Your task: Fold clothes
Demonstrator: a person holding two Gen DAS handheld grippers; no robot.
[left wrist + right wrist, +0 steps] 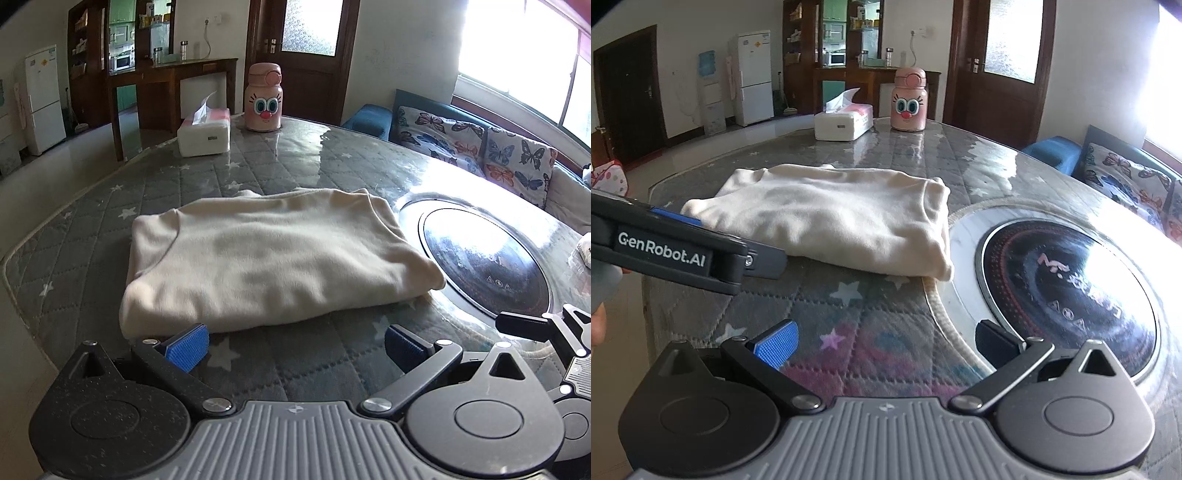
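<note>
Your left gripper (295, 345) has its jaws spread wide with nothing between them, and your right gripper (886, 345) is spread and empty too. Just ahead of the left one, close to its blue pads (186, 347), lies the cream garment (273, 258), already a compact folded rectangle on the quilted table cover (92, 229). From the right gripper it sits ahead and to the left, beside the dark round hob (1067, 295). The folding looks essentially done. Your next move is probably a last tidy of the edges, or fetching another piece.
</note>
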